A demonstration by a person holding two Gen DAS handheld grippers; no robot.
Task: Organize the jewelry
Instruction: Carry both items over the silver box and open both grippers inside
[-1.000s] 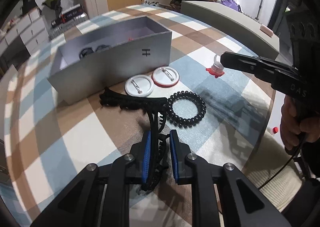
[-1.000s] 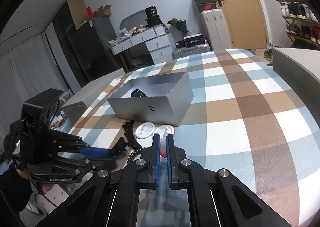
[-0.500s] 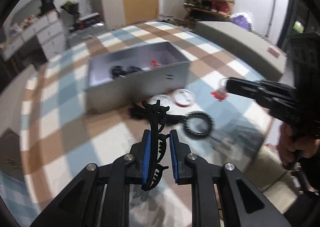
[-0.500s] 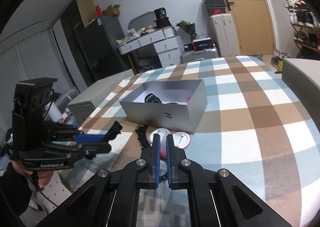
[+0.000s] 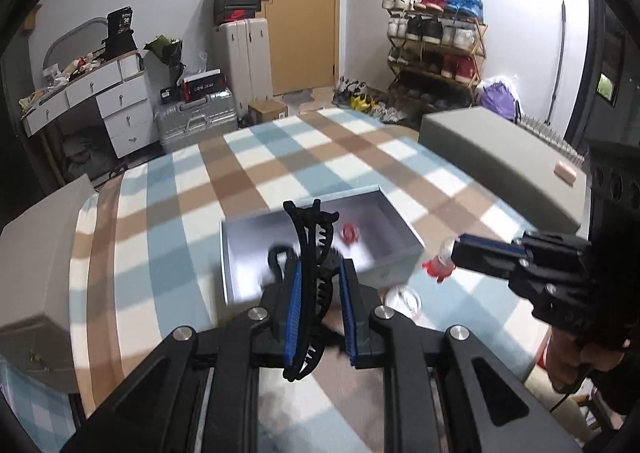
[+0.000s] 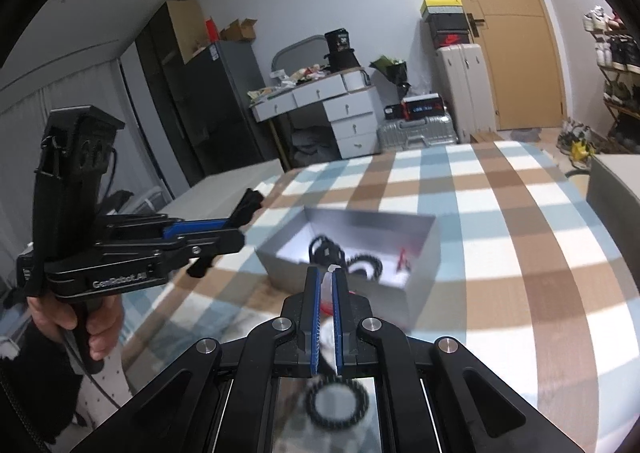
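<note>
My left gripper (image 5: 319, 273) is shut on a long black toothed hair clip (image 5: 310, 249) and holds it up in the air over the near edge of the open grey box (image 5: 396, 229). The box holds black hair ties (image 6: 362, 265) and a small red piece (image 5: 349, 232). My right gripper (image 6: 327, 281) is shut on a small red and clear ring toy (image 5: 439, 263), lifted beside the box's right end. The left gripper also shows in the right wrist view (image 6: 240, 219), with the clip's tip (image 6: 252, 200) sticking out.
The box stands on a bed with a checked blue, brown and white cover (image 5: 168, 213). A round white badge (image 5: 404, 299) lies in front of the box and a black coil hair tie (image 6: 336, 401) lies below my right gripper. Grey padded blocks (image 5: 496, 157) flank the bed.
My left gripper has lifted the black clip off the cover and carried it up toward the box. My right gripper has risen with the ring toy and moved closer to the box.
</note>
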